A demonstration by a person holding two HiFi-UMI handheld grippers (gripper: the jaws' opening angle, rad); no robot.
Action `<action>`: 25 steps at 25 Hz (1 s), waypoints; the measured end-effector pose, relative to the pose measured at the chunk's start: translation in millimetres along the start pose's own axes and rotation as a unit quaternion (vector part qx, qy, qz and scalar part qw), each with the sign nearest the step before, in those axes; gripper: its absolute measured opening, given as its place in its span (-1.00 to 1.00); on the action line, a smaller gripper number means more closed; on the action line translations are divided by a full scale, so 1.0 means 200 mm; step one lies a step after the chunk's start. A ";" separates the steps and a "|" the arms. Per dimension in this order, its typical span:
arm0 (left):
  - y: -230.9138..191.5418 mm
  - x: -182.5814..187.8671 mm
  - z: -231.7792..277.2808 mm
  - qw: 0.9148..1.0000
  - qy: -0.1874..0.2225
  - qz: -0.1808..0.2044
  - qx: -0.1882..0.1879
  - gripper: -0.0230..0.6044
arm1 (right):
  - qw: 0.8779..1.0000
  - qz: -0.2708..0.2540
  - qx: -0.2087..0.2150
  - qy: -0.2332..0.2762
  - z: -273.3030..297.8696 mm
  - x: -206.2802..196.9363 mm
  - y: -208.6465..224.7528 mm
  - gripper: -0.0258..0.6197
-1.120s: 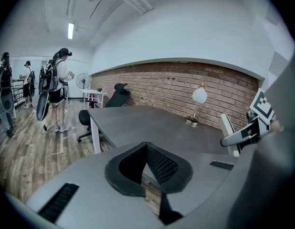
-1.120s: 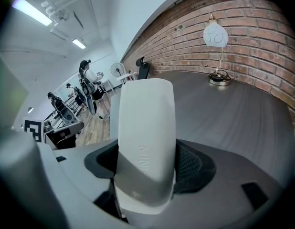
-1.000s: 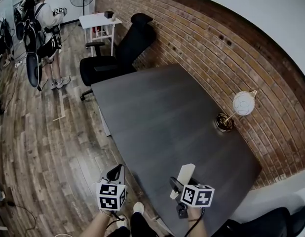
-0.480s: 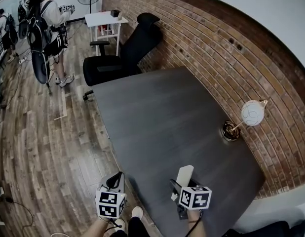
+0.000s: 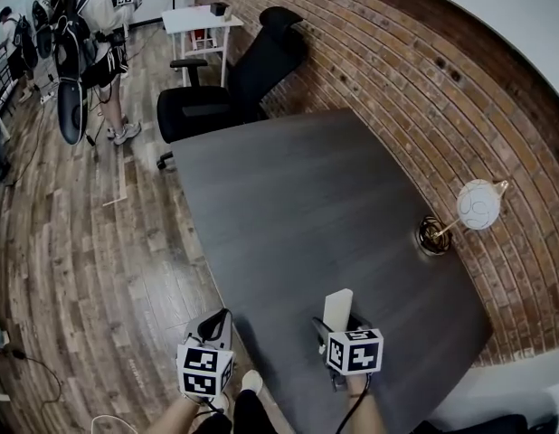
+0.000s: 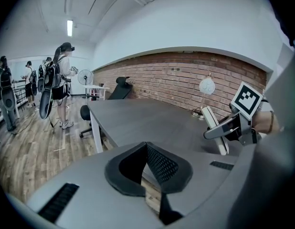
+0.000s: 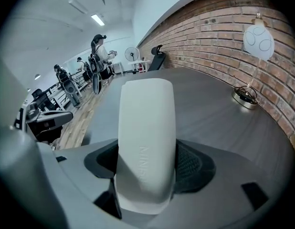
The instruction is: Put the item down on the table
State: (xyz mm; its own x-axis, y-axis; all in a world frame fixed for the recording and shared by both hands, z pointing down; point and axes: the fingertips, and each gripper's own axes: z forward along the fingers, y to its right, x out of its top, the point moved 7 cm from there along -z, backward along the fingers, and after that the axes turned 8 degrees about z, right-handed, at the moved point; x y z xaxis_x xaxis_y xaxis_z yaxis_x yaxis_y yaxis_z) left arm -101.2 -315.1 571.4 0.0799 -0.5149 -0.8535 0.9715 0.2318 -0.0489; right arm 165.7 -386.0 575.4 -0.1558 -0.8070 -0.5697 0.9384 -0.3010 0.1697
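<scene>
The left tool point(image 5: 215, 322) hangs with its jaws together and empty, just off the bench point(image 5: 288, 197). The right tool point(image 5: 341, 331) clamps the white case point(image 5: 337, 306), now tipped straighter above the near edge (seemingly not yet resting, so lowering remains).

Bright, even light from ceiling strips point(image 6: 70, 27) — heavy fisheye bending, dark corners.
</scene>
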 end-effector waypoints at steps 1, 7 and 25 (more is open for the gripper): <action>0.00 0.00 0.00 1.000 0.000 -0.002 0.002 -0.87 | 1.000 -0.005 -0.001 -0.001 0.01 0.01 0.00 0.05; 0.01 -0.03 0.00 1.000 -0.005 -0.012 0.009 -0.87 | 0.999 -0.044 -0.007 -0.009 0.08 0.04 -0.02 0.05; -0.01 -0.10 0.01 0.999 -0.023 -0.032 0.029 -0.87 | 0.998 -0.069 -0.006 -0.009 0.20 0.08 -0.05 0.05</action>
State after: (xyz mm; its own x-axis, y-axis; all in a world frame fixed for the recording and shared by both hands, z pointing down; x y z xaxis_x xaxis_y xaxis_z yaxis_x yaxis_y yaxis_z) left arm -105.1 -306.8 588.6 0.0258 -0.5657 -0.8242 0.9861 0.1497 -0.0718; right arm 141.4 -416.6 595.5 -0.2893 -0.7678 -0.5717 0.9110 -0.4041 0.0818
